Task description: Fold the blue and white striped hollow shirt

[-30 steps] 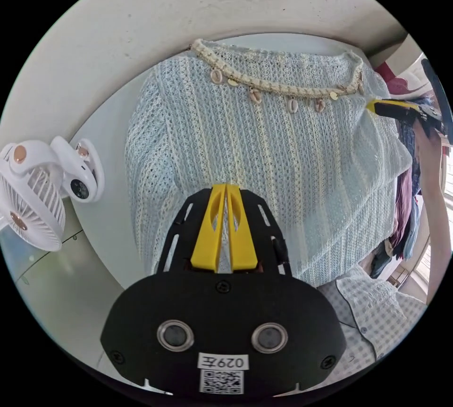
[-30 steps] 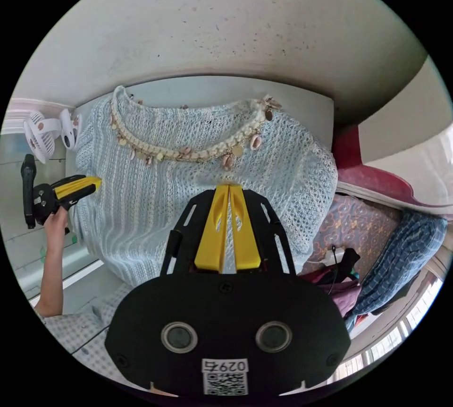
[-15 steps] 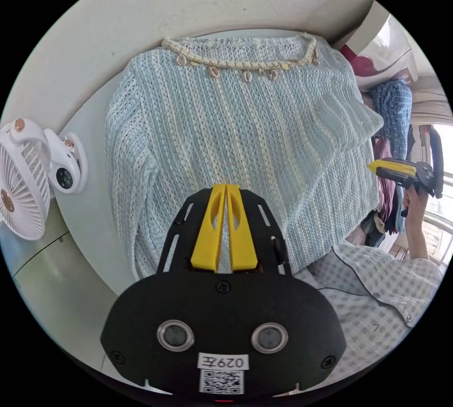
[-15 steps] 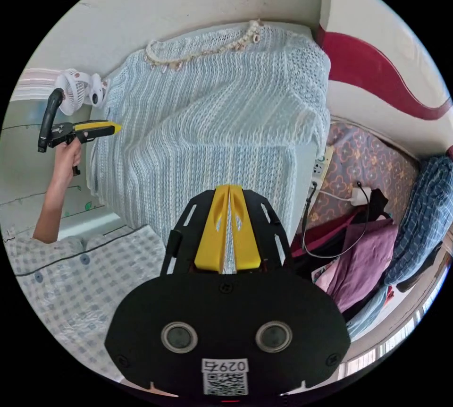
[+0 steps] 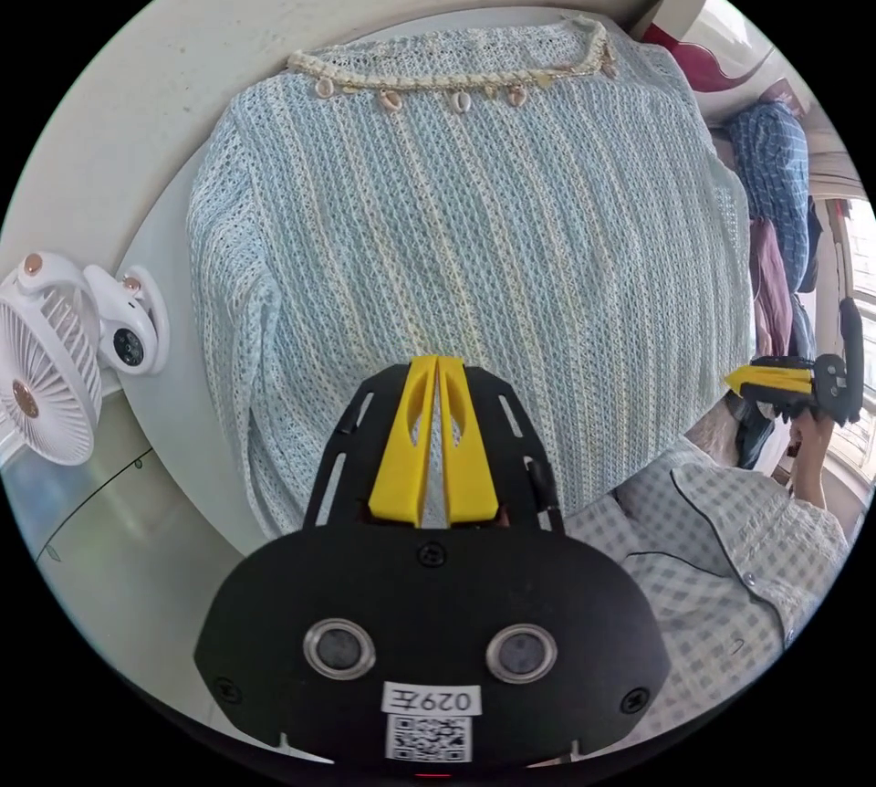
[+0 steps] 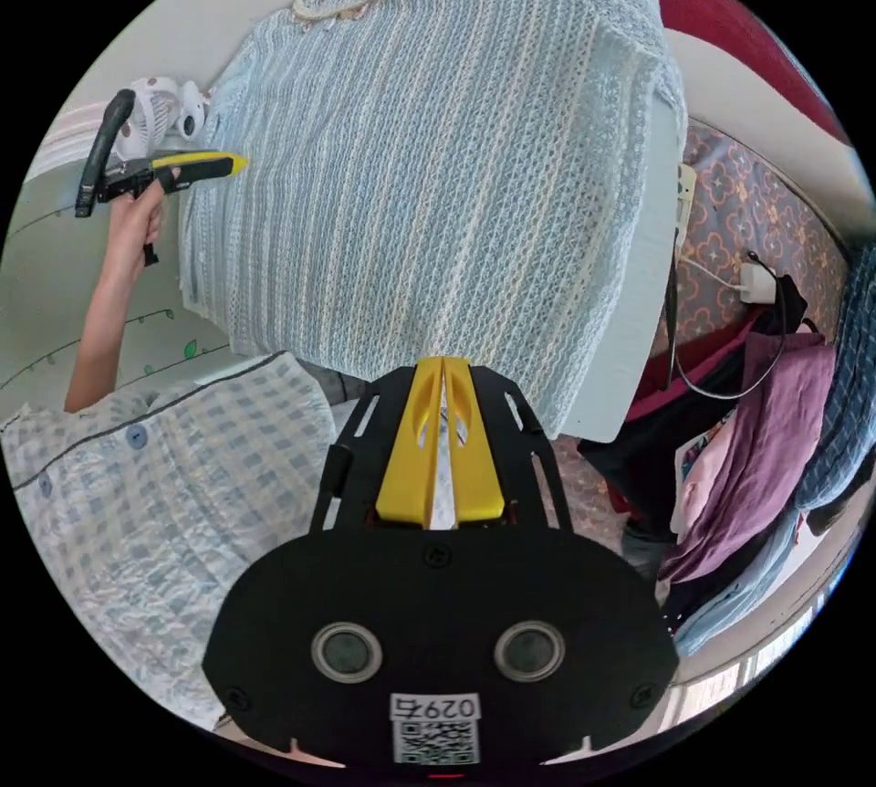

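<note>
We see the blue and white striped hollow shirt (image 5: pixel 474 257) spread flat over the white bench (image 5: pixel 196 422), its shell-trimmed neckline (image 5: pixel 438 89) at the bench's far edge and its hem hanging over the near edge. Our left tool (image 5: pixel 436 362) hovers above the shirt's lower part, its yellow jaws closed together with no cloth between them. Our right tool (image 6: pixel 443 364) sits above the hem near the bench's near right corner, jaws likewise pressed together and gripping nothing. A small white fan (image 5: pixel 50 358) stands off the bench's left edge. A person's checked shirt (image 6: pixel 164 477) shows by the near edge.
</note>
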A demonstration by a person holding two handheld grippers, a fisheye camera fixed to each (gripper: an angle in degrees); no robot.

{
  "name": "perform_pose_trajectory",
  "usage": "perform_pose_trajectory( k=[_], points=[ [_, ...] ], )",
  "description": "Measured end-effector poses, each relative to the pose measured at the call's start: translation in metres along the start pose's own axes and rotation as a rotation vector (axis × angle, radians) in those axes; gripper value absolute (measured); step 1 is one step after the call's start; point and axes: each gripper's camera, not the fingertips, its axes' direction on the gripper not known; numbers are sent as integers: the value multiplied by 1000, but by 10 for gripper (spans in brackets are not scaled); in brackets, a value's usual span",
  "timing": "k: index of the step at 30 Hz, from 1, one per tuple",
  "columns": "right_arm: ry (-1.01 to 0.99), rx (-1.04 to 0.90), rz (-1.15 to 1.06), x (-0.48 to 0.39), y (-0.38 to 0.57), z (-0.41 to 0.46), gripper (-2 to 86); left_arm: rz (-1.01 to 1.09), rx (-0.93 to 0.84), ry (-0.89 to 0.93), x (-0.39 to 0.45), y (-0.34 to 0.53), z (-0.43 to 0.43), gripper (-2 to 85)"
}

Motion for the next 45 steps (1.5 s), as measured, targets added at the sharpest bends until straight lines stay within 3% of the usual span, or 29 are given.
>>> perform_pose_trajectory(
  k=[4,10,13,18,20,23,26,28,29,31,33,35,38,41,45],
  points=[
    [-307,275,226,119,6,-59,24,-30,-40,-33,12,19,4,-10],
    [-609,315,577,257,-14,-47,116,-40,-105,-86,26,29,15,-10],
    [-790,385,697,293,-16,-34,119,-50,-96,-126,35,32,19,-10],
    [-890,327,781,316,-39,-18,97,-51,-124,-207,52,29,27,-10],
    [-898,456,783,317,-37,-32,64,-46,-132,-230,56,28,31,-10],
    [-724,733,729,301,-27,-90,12,-72,-118,-224,55,33,34,-10],
    [-454,784,311,223,-48,-163,4,-166,-79,-147,40,42,35,-10],
    [-163,649,-146,109,-66,-198,1,-208,-68,-85,28,47,37,-10],
    [-68,601,-259,78,-67,-199,1,-213,-69,-73,25,47,38,-10],
    [323,352,-638,-24,-64,-159,0,-214,-86,-43,18,47,41,-10],
    [509,145,-813,-59,-57,-108,1,-196,-98,-41,16,47,44,-10],
    [552,-15,-898,-64,-50,-70,3,-179,-99,-43,15,49,47,-10],
    [428,-121,-804,-39,-48,-67,11,-171,-76,-38,12,56,50,-10],
    [202,25,-489,29,-59,-112,31,-178,-49,-31,8,64,54,-10],
    [-300,274,44,181,-77,-156,131,-157,-51,-43,4,69,60,-10]
  ],
)
